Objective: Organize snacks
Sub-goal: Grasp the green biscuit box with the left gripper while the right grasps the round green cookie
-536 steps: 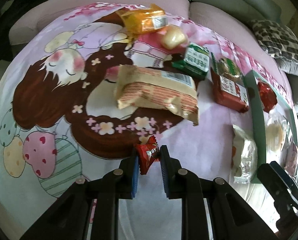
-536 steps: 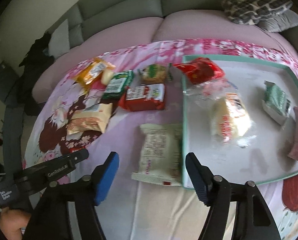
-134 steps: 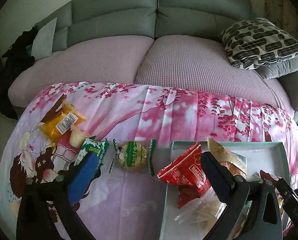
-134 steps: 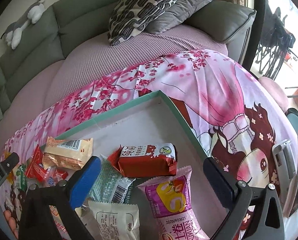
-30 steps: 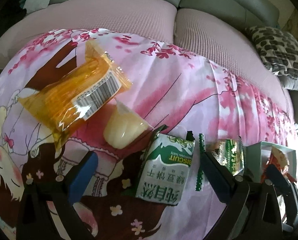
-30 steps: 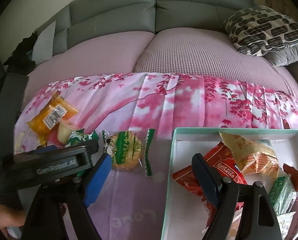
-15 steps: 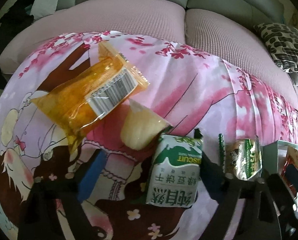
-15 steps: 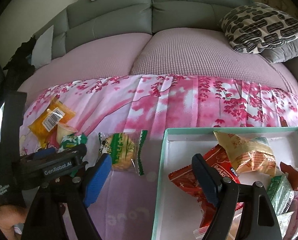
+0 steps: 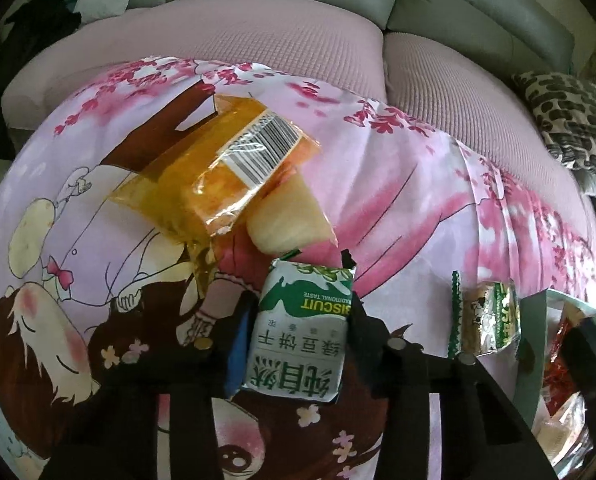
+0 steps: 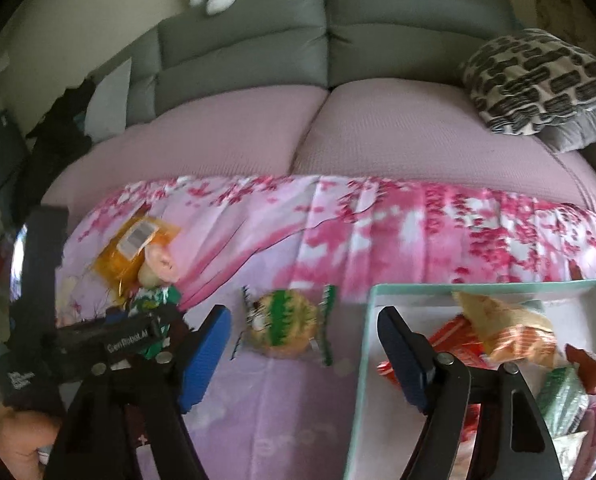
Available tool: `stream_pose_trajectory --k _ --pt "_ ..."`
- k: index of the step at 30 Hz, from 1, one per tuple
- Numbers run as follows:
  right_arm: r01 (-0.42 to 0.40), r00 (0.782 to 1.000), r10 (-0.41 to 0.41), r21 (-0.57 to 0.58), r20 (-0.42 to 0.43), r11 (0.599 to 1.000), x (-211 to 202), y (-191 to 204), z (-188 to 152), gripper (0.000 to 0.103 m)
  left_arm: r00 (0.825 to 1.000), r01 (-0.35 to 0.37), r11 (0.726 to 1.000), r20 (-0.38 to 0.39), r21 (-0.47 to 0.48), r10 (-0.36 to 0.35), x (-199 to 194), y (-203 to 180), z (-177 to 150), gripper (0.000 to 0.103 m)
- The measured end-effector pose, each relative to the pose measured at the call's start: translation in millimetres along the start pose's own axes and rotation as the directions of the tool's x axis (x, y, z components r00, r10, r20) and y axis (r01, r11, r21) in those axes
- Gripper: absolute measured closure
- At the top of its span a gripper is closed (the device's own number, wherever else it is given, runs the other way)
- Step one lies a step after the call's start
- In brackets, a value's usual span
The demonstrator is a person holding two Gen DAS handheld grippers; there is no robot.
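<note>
**Biscuit pack between the jaws, tray waiting to the right**

The left hand-held gripper has its two jaws against the sides of the green-and-white biscuit pack, which lies on the tabletop; it appears clamped but not lifted. Just beyond the pack sit a pale jelly cup and, farther, an orange packet. To its right lies a round cookie in a green wrapper, then the teal tray of gathered snacks. The right hand-held gripper hangs wide apart and empty, with that cookie just ahead. Next, I judge, the pack needs lifting clear and carrying rightward over the tray's rim.
</note>
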State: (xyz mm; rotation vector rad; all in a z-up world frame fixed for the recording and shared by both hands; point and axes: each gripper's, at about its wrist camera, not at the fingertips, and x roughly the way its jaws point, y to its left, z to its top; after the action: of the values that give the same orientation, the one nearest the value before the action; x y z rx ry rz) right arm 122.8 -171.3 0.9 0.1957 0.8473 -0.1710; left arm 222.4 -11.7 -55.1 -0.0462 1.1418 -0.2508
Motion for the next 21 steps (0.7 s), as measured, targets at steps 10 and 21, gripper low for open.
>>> stream_pose_trajectory --k 10,21 --pt "0.047 0.993 -0.05 -0.032 -0.108 0.998 48 13 -6 0.027 1.0 0.024 0.999 -0.003 -0.021 -0.024 1 5 2 0.058" --pt "0.037 0.99 -0.037 -0.002 -0.139 0.999 58 15 -7 0.049 1.0 0.009 1.0 -0.003 -0.005 -0.009 1 1 2 0.058"
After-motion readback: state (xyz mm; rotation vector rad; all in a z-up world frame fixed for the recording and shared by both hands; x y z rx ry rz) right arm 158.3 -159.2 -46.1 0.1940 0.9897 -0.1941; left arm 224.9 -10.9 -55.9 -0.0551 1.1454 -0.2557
